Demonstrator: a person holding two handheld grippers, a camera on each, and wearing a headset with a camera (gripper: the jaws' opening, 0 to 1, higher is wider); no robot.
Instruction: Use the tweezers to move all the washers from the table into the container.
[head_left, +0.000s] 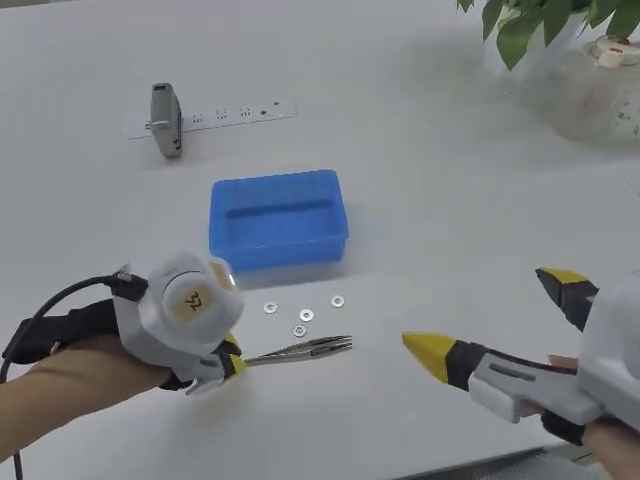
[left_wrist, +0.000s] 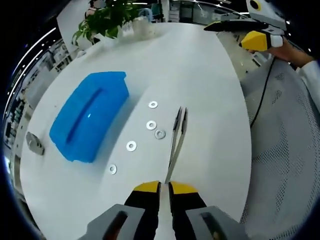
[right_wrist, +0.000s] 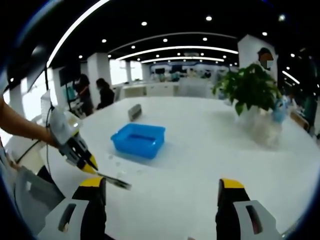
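My left gripper (head_left: 232, 362) (left_wrist: 165, 187) is shut on the handle end of metal tweezers (head_left: 300, 350) (left_wrist: 176, 137), whose tips hang low over the white table. Several small metal washers (head_left: 306, 315) (left_wrist: 151, 125) lie loose just beyond and beside the tweezer tips. Behind them stands the blue container (head_left: 277, 218) (left_wrist: 87, 117) (right_wrist: 139, 139). My right gripper (head_left: 478, 310) (right_wrist: 161, 183) is open at the lower right, its jaws wide apart and holding nothing. It looks toward the left gripper (right_wrist: 75, 150) and the tweezers (right_wrist: 115, 181).
A white power strip (head_left: 215, 116) with a grey plug block (head_left: 166, 118) lies at the back left. A potted plant (head_left: 540, 20) (right_wrist: 250, 87) and a clear jar (head_left: 600, 85) stand at the back right. The table's front edge (head_left: 500, 462) runs close below my right gripper.
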